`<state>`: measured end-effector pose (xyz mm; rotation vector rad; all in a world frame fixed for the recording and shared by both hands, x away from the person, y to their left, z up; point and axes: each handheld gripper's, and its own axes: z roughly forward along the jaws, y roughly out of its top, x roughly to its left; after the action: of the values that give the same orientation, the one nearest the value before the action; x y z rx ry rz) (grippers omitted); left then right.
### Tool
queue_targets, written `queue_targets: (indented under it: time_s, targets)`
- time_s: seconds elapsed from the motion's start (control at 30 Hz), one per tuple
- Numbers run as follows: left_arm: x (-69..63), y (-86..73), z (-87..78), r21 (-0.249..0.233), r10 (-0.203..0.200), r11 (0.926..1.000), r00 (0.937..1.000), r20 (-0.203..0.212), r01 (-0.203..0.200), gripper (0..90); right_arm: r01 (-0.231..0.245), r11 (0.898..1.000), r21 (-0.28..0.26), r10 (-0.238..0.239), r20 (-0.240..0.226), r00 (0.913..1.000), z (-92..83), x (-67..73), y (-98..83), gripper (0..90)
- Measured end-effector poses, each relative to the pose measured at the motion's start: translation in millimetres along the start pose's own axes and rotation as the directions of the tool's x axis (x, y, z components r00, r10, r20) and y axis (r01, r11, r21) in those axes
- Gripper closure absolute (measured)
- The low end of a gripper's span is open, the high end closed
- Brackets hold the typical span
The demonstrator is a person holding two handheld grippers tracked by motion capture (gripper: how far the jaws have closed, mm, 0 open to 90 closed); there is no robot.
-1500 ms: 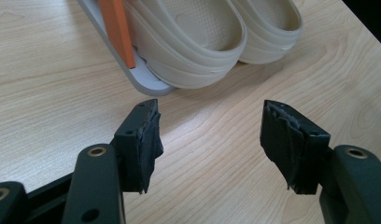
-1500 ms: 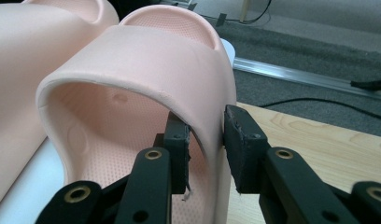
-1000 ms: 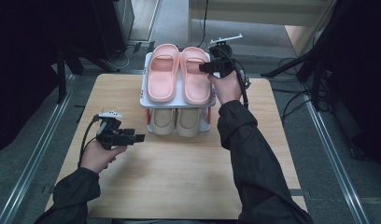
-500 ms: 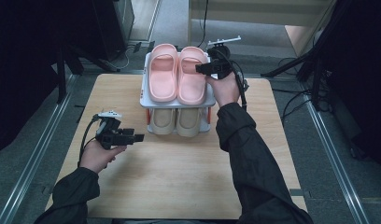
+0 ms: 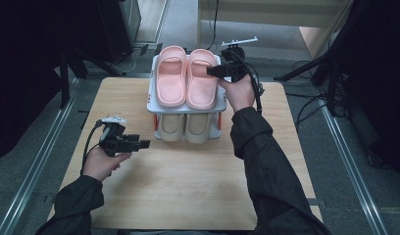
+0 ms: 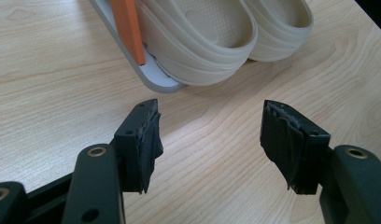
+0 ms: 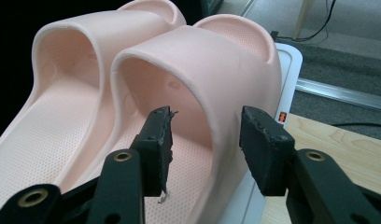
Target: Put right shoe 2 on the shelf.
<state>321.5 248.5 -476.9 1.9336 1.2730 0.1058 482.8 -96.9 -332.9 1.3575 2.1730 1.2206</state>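
Observation:
A pair of pink slippers (image 5: pixel 170 81) lies on the top shelf of a white two-tier rack (image 5: pixel 151 104) at the table's back middle. Two beige slippers (image 5: pixel 171 126) sit on the lower shelf. My right gripper (image 5: pixel 210 72) is open at the right pink slipper (image 7: pixel 216 60). Its jaws straddle the strap's side wall, one inside and one outside, with a gap at the inner pad. My left gripper (image 5: pixel 145 144) hovers open over bare wood left of the rack's front. In the left gripper view it (image 6: pixel 209 126) faces the beige slippers (image 6: pixel 198 42), holding nothing.
The wooden table (image 5: pixel 188 191) has open surface in front of the rack and on both sides. An orange post (image 6: pixel 128 28) stands at the rack's lower shelf edge (image 6: pixel 156 80). Metal rails, cables and dark stands surround the table on the floor.

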Motion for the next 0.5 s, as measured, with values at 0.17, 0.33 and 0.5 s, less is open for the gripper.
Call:
queue_targets:
  time_s: [0.17,0.33,0.5]
  targets:
    - [0.7,-0.4,0.0,0.000,-0.003,1.0000,1.0000,-0.001,0.003,37.9,0.033,0.999,-0.001,-0.033,0.006,0.9994,-6.3,0.0,-0.7,56.3]
    - [1.6,-1.2,-0.1,0.004,-0.004,1.0000,1.0000,-0.005,0.004,37.9,0.044,0.999,0.005,-0.043,-0.017,0.9989,-12.6,-1.7,-5.5,58.3]
    - [1.8,-1.1,-0.5,0.003,-0.004,1.0000,1.0000,-0.005,0.004,37.8,0.062,0.998,-0.001,-0.062,-0.028,0.9977,-21.8,-0.7,-14.4,59.7]
